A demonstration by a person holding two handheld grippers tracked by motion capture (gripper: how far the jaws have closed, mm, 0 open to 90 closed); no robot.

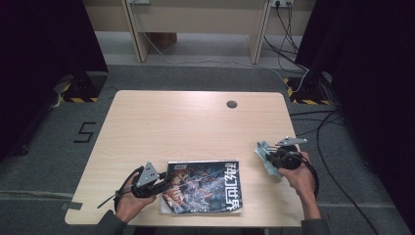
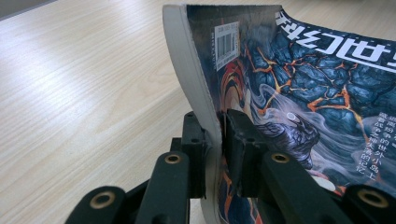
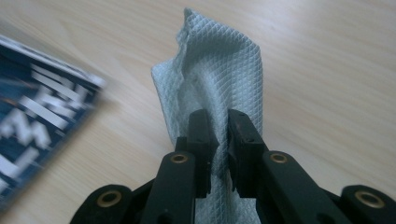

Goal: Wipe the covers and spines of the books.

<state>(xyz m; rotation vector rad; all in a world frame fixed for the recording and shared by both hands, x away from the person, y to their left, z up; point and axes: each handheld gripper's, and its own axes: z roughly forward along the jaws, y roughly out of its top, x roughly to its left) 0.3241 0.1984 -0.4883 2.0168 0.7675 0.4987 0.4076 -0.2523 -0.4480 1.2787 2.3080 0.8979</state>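
The left claw [image 1: 164, 182] is clamped on the left edge of a magazine [image 1: 203, 186], which lies at the near edge of the table [image 1: 195, 122], a little left of its middle. In the left gripper view the jaws pinch the whole stack of pages near the spine, and that edge curls up off the wood. The right claw [image 1: 268, 157] is clamped on a cloth [image 1: 264, 155] near the right edge of the table, the fabric pinched in a fold between the jaws.

The cover may suffer first, I judge: the jaws bite a small patch of glossy paper, so a pull or twist could crease or tear it there. The stack could also slip out, since the coating is slick and the pages bend easily. The cloth is limp, so it might bunch or slide free if dragged hard across the cover.

The magazine is a flat, flexible rectangle with a dark, shiny cover of blue and orange art and white lettering. The cloth is pale grey-blue, thin, with a quilted diamond weave. The table is smooth, light wood grain.
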